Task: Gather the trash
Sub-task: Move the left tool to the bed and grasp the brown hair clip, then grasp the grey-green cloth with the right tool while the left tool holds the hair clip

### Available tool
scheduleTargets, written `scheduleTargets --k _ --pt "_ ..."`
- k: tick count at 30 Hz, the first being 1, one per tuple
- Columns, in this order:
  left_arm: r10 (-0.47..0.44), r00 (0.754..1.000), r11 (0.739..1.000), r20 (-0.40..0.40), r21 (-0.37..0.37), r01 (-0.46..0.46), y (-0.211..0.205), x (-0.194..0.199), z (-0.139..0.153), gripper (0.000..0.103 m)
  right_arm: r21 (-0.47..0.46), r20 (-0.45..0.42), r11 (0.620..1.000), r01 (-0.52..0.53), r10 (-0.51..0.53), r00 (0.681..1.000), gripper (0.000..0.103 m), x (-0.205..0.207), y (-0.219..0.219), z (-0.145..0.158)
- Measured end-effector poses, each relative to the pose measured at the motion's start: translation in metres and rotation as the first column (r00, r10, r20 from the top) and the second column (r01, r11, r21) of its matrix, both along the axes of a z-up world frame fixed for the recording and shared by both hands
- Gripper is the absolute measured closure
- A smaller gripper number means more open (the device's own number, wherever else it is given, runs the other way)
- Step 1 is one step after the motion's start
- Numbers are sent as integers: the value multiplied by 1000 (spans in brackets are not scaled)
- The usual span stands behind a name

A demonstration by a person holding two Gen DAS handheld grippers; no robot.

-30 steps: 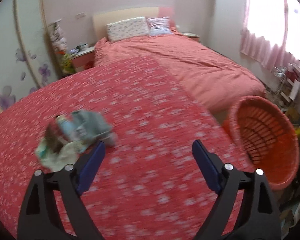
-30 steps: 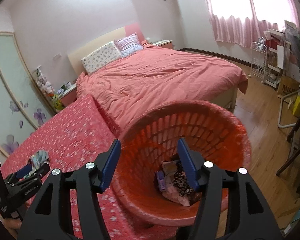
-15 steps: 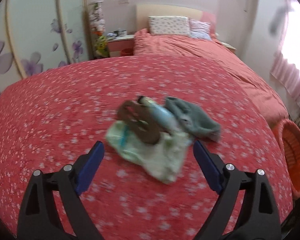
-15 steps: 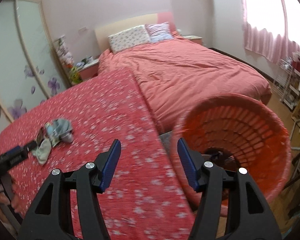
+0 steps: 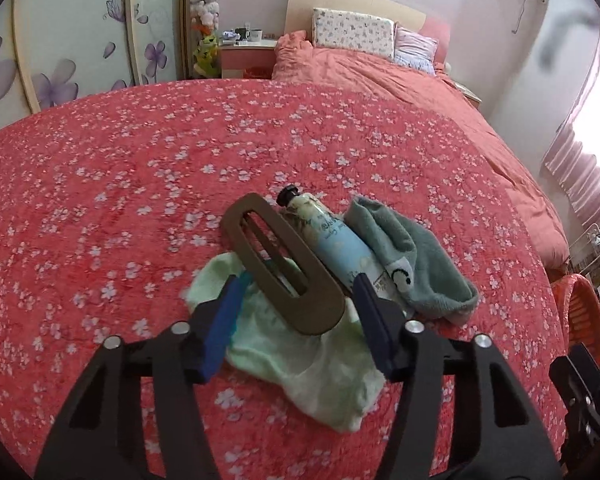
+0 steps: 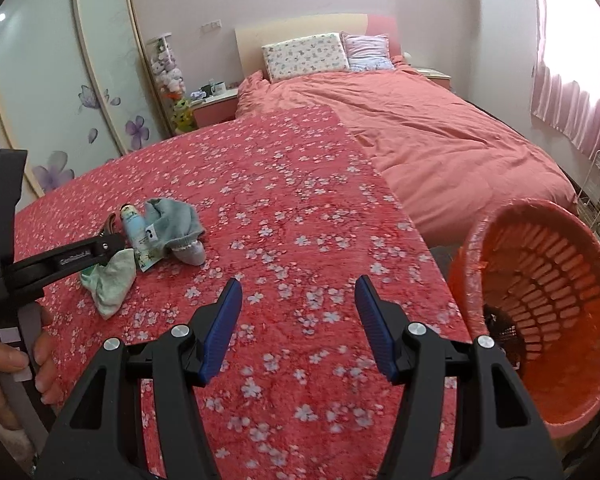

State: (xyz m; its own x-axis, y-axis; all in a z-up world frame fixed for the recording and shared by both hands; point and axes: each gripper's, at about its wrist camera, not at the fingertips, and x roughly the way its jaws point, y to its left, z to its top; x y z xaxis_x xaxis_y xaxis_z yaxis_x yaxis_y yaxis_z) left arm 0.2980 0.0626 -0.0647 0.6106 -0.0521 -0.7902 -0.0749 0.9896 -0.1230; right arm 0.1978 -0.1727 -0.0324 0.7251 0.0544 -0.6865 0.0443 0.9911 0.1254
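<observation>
A small pile lies on the red flowered bedspread [image 5: 140,152]: a brown slotted oval piece [image 5: 320,308], a pale blue tube [image 5: 336,240], a grey-green sock [image 5: 416,268] and a pale green cloth [image 5: 320,364]. My left gripper [image 5: 298,300] hovers right over the pile and its jaws are closing. The brown piece's near end lies between them, with no pad clearly pressing on it. From the right wrist, the left gripper [image 6: 104,244] reaches the pile beside the tube [image 6: 134,228]. My right gripper [image 6: 298,304] stands open over bare bedspread, with nothing between its fingers.
An orange slatted basket [image 6: 472,240] leans at the bed's right edge, with dark items inside; it also shows in the left view as the basket [image 5: 580,312]. Behind lie a pink duvet [image 6: 440,132], pillows and a nightstand. A hand [image 6: 12,364] grips the left gripper's handle.
The left view swung left from near the basket onto the pile, and its jaws have narrowed around the brown piece. The right view swung left off the basket onto the bedspread.
</observation>
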Motion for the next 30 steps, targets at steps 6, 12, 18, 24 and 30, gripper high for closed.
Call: scheduleTargets --k 6,12,18,24,30 --pt "-3 1000 999 -11 34 4 -6 9 -7 66 -7 -15 1000 -1 1 1000 44 3 6 -4" --pt "-34 999 999 26 32 33 6 0 0 71 -8 -19 1000 -2 1 1000 44 3 9 -5" --pt "-36 996 998 77 56 31 29 -11 16 72 -7 -19 1000 -15 15 1000 44 6 17 -6" --pt "-2 995 998 102 68 -5 63 -21 23 72 -6 -19 999 -41 41 999 44 13 31 -6" --pt "27 995 996 92 88 -35 93 -34 17 72 13 -11 997 -76 76 997 44 29 50 -3"
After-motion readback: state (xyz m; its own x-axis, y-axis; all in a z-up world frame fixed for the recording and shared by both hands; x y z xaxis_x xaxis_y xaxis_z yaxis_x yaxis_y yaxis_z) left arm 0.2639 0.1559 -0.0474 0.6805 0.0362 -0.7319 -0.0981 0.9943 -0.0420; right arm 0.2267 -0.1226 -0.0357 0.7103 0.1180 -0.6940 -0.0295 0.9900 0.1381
